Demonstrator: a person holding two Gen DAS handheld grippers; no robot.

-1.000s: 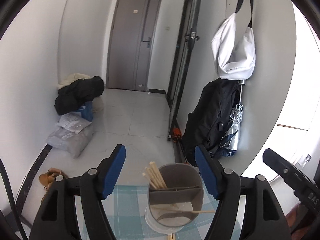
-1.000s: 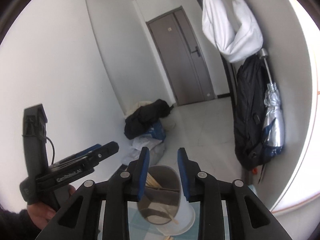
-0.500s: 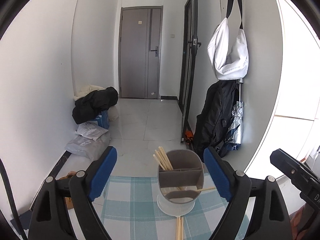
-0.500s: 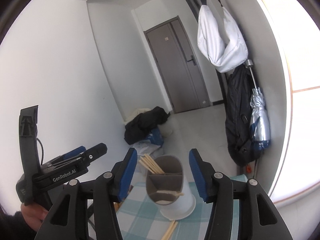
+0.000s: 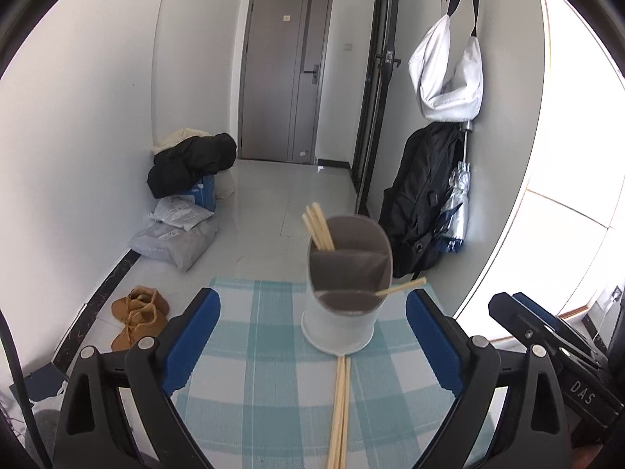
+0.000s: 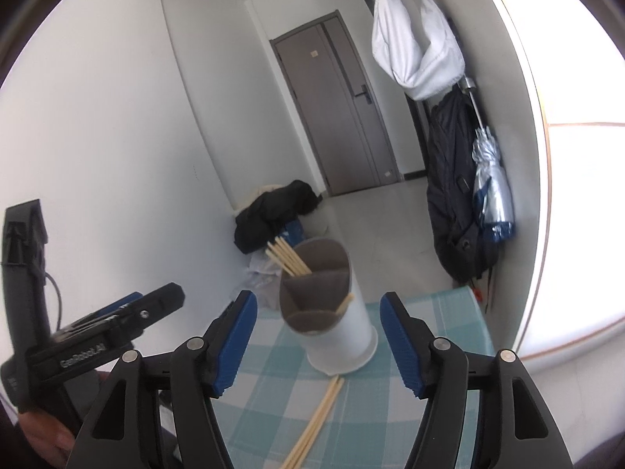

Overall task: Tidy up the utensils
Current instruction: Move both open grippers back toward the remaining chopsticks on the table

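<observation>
The round white holder with grey dividers (image 5: 343, 297) stands on the blue checked worktop (image 5: 265, 351). Both grippers, left (image 5: 312, 336) and right (image 6: 318, 342), have fingers wide apart, holding nothing. Thin wooden chopsticks (image 5: 339, 410) lie beside it.

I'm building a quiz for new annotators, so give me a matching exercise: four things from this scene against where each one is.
Things:
1. loose chopsticks
2. bundle of chopsticks
3. single chopstick
4. utensil holder

Places:
A. leaning out of the holder's near compartment
B. standing on the checked cloth
C. lying flat on the cloth in front of the holder
D. upright in the holder's far compartment

Pairs: 1-C, 2-D, 3-A, 4-B
</observation>
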